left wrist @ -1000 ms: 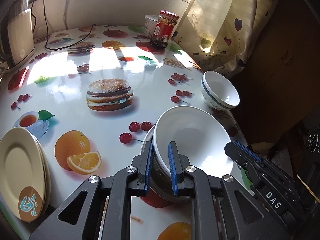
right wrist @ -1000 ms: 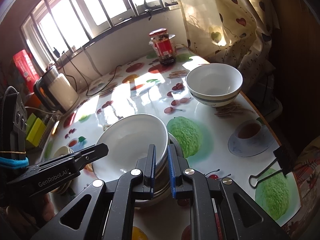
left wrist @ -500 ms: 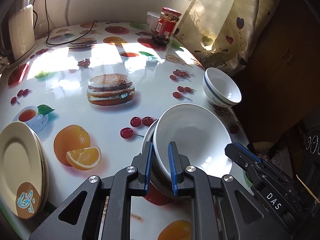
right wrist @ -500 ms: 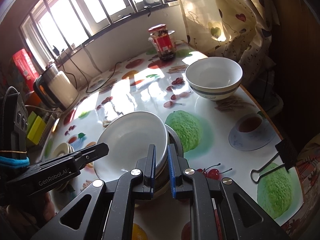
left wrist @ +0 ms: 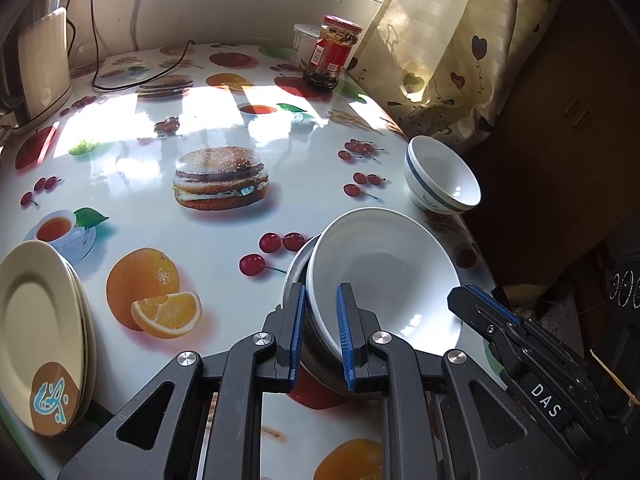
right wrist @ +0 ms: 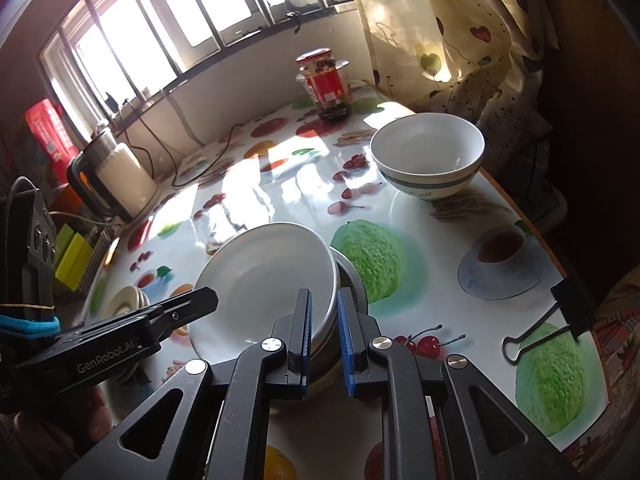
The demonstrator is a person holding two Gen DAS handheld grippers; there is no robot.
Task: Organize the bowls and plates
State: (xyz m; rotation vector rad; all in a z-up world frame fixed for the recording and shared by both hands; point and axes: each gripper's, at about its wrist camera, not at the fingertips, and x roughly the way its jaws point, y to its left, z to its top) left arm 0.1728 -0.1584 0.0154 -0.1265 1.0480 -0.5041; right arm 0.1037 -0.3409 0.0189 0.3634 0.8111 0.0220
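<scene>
A wide white bowl (left wrist: 384, 272) (right wrist: 264, 272) sits tilted inside a metal bowl (left wrist: 294, 276) (right wrist: 352, 280) near the table's front right. My left gripper (left wrist: 320, 296) is shut on their near rims, one pad inside the white bowl and one outside the metal one. My right gripper (right wrist: 323, 300) clamps the opposite rims the same way; its jaws are opening slightly, with both rims still between the pads. Each gripper also shows in the other's view: the right gripper (left wrist: 464, 296), the left gripper (right wrist: 196, 300). A blue-banded white bowl (left wrist: 444, 176) (right wrist: 428, 152) stands apart by the curtain. Cream plates (left wrist: 40, 328) (right wrist: 128, 300) are stacked at the left edge.
A red-labelled jar (left wrist: 334, 52) (right wrist: 326, 80) stands at the back of the table, a kettle (left wrist: 40, 60) (right wrist: 120, 176) with its cable at the back left. A black binder clip (right wrist: 560, 312) grips the tablecloth at the right edge. The curtain (left wrist: 440, 40) hangs close behind the banded bowl.
The right gripper's pads stand a touch wider on the rims than before. The bowls and both hands have hardly shifted.
</scene>
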